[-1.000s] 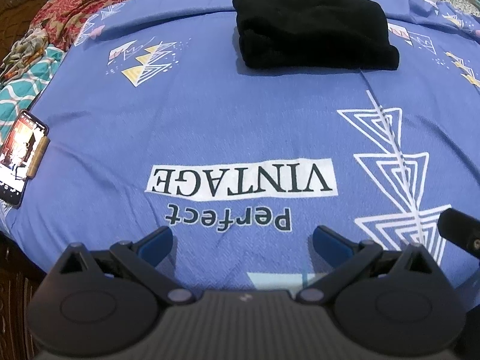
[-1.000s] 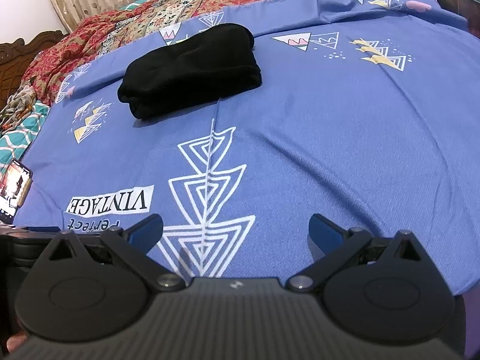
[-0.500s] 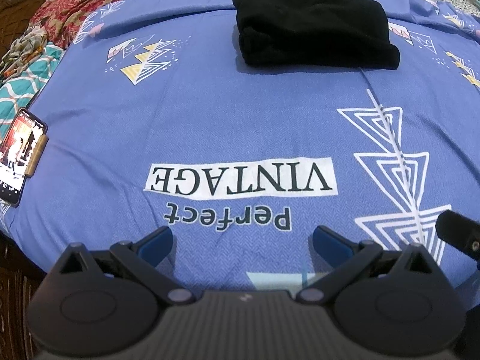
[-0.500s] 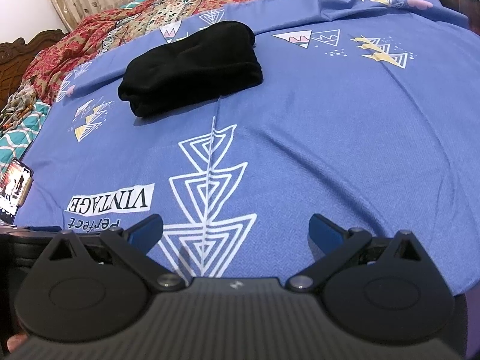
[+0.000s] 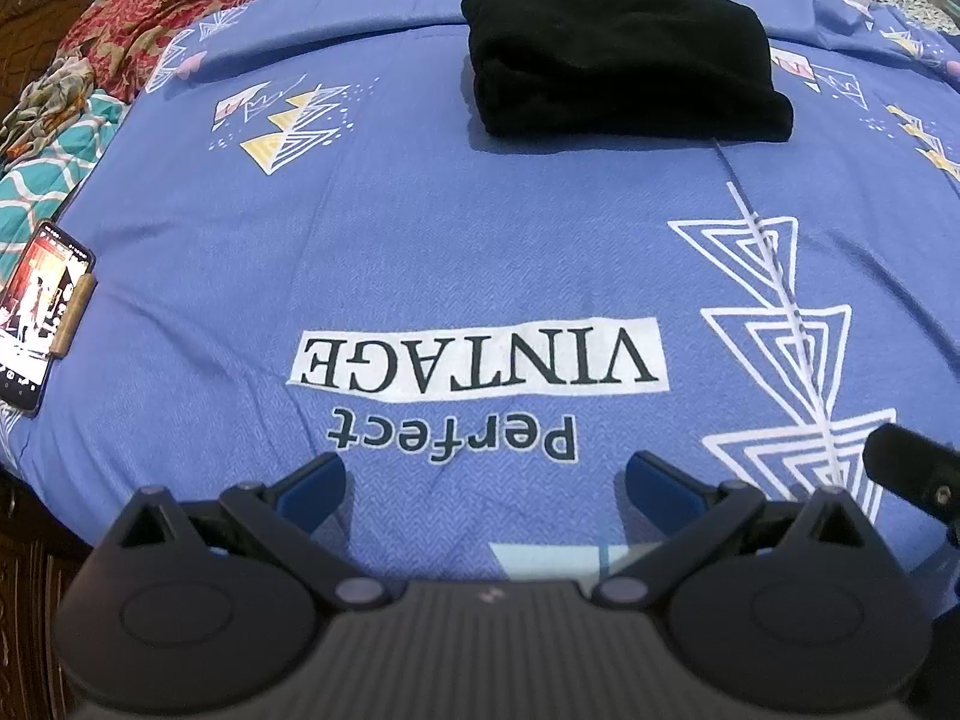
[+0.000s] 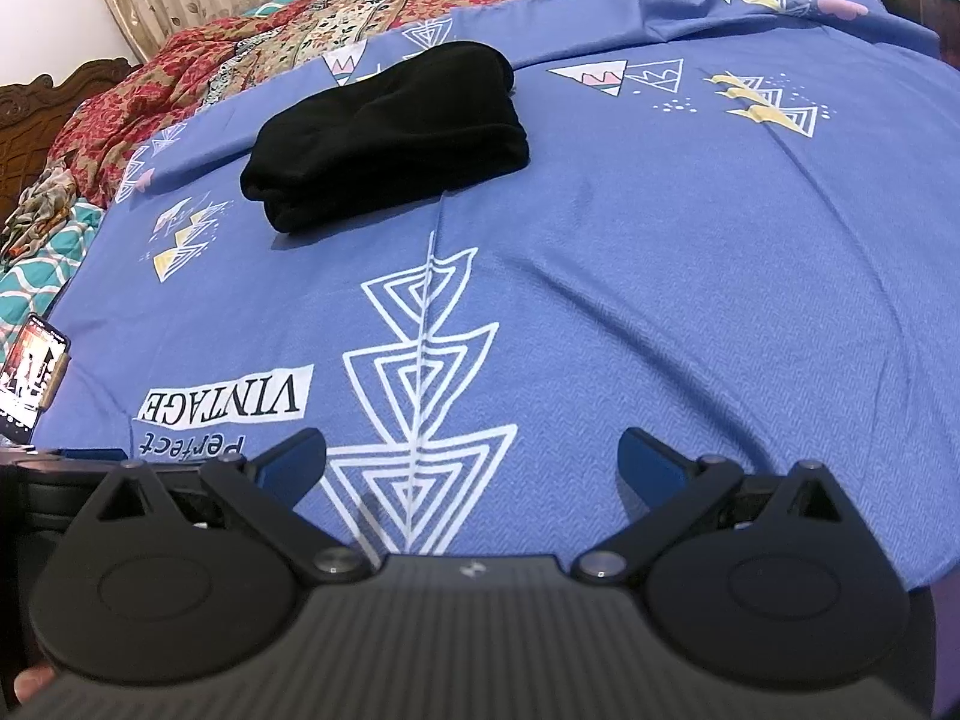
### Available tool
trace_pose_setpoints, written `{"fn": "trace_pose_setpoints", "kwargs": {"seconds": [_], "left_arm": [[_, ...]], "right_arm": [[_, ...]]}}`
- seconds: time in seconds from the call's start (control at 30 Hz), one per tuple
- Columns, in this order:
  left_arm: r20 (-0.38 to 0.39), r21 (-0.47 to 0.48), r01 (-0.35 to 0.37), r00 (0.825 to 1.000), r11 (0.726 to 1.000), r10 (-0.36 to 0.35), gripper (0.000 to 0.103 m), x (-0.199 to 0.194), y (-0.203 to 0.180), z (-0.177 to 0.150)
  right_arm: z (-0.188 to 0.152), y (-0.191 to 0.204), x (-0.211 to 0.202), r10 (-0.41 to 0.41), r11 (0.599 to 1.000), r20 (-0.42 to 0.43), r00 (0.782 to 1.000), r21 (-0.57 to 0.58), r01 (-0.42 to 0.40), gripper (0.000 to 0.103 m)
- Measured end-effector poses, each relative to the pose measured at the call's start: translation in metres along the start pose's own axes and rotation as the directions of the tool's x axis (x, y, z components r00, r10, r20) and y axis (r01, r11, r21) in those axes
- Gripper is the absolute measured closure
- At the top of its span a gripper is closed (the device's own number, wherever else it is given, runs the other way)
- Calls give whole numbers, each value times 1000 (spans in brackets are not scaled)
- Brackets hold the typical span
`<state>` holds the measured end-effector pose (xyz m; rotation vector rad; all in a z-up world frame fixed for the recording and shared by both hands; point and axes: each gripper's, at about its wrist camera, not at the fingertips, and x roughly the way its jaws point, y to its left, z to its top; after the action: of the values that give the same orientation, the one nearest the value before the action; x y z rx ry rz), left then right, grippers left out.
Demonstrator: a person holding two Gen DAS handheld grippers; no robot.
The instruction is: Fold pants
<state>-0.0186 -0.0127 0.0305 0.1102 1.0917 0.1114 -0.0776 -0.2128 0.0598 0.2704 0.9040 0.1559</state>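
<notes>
Fingers [image 5: 312, 489] of both grippers spread wide, empty, folded black pants [image 5: 624, 69] lying crosswise on blue bedsheet [image 5: 480, 240]

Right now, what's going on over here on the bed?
A pair of black pants lies folded into a compact bundle at the far side of the blue printed bedsheet. Neither gripper touches it: the left gripper and right gripper both hover open over the near edge of the bed, holding nothing. A phone with its screen lit lies at the left edge.
</notes>
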Motion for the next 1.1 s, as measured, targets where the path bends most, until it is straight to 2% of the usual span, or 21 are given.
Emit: {"fn": "trace_pose_setpoints", "kwargs": {"seconds": [1.1], "left_arm": [[11,10,-8,1000,1000,8,0,-5,0,1]], "right_arm": [[3,2,-4,19,999,1,1000,-38,-19,0]]}}
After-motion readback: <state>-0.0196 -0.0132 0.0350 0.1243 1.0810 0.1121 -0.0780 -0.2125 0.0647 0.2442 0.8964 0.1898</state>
